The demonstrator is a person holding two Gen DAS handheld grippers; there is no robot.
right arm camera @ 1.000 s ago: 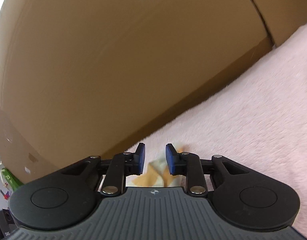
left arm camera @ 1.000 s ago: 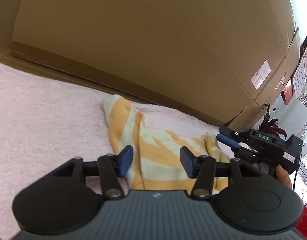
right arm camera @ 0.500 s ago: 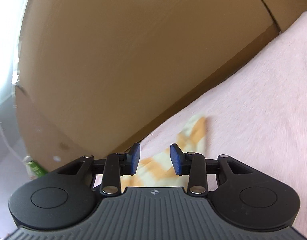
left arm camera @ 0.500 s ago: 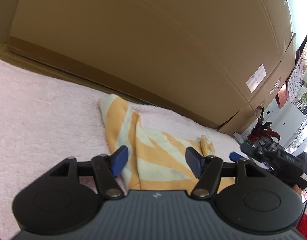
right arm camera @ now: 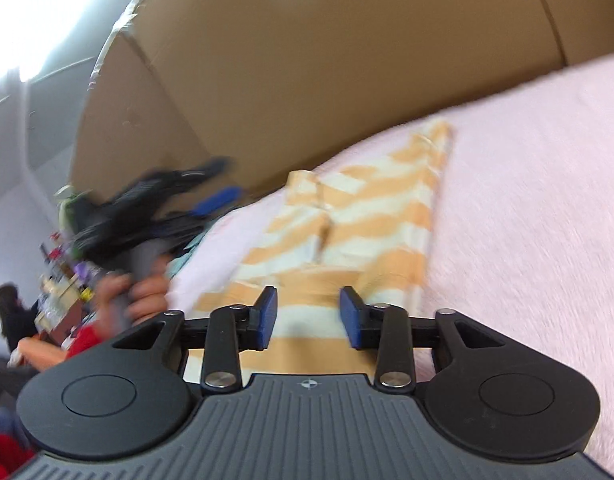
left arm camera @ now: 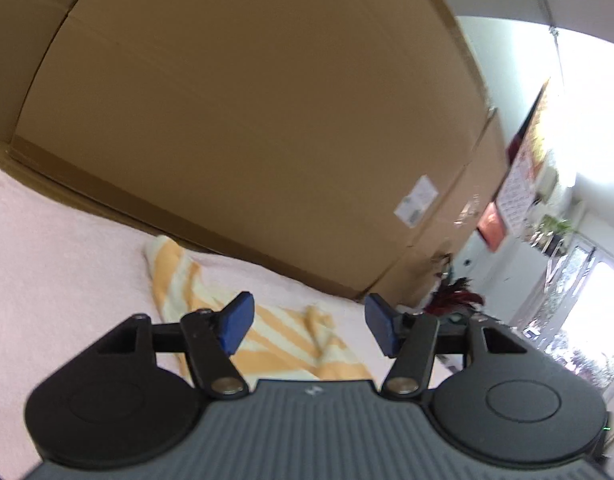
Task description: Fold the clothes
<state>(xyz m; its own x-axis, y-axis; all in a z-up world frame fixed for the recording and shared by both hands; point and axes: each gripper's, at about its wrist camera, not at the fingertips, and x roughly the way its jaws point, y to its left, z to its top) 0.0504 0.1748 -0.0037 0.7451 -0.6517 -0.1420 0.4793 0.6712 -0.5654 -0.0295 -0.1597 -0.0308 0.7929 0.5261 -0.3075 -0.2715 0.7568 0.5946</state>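
Striped cloth [right arm camera: 359, 216] now lies released as both grippers withdraw.

The near end of the orange-and-cream striped garment [right arm camera: 347, 216] is hidden behind the black gripper body in both wrist views. In the right wrist view the left gripper [right arm camera: 211, 188] and the hand [right arm camera: 143, 292] holding it are smeared by motion blur. The room past the big brown cardboard box [left arm camera: 247, 120] is too blurred and bright to read.

We see a garment [right arm camera: 371, 216] patterned in orange and cream stripes, on a pale pink fleecy cover [right arm camera: 527, 184]. Behind it we note plain brown cardboard boxes [left arm camera: 247, 120]. Each tool [right arm camera: 307, 316] is black with blue pads [right arm camera: 265, 316]. A sleeve [right arm camera: 83, 338] is red.
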